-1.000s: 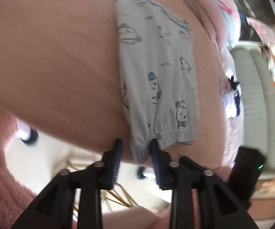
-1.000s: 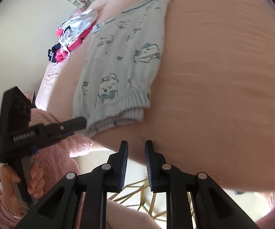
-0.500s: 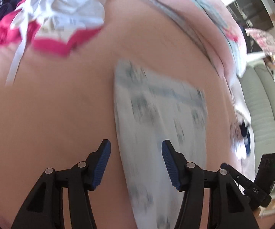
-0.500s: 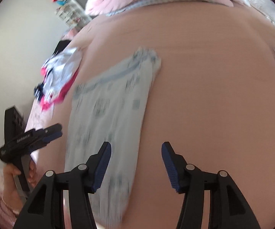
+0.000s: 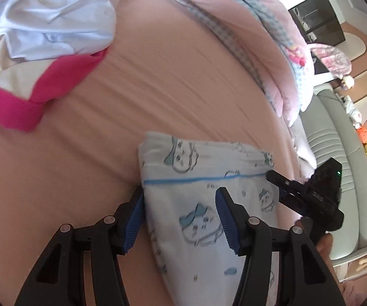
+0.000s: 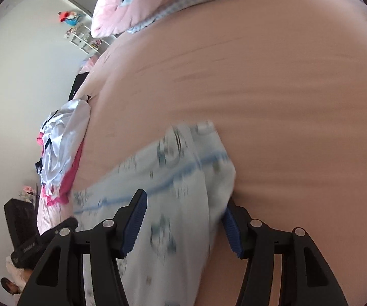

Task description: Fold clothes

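Left gripper (image 5: 179,219) sits low at the near end of the scene w/ jaws apart, straddling the left edge of the light-blue printed pyjama bottoms (image 5: 203,191); the left pad is just beside that edge, the right pad rests over the fabric, neither pinching. Its jaws have just been opening, cloth between them but not held. Right gripper (image 6: 183,223) likewise stands parted over the garment's right side in its own view, cloth between the pads but not clamped; blur there makes contact hard to judge, and its jaws have just been opening too. The bottoms lie folded lengthwise into a narrow strip on the peach bedsheet (image 5: 170,76), waistband end w/ a thin blue line farthest from the grippers. A loose pile of white and magenta clothes (image 5: 43,38) lies well apart to the upper left; a pink quilt (image 5: 259,38) is bunched at the far side. Judgement: the step is taking both far corners for a crosswise fold. Doing it well likely means both grippers pinching all layers at matching points near the waistband, lifting evenly, and keeping edges aligned so the strip doesn't skew.
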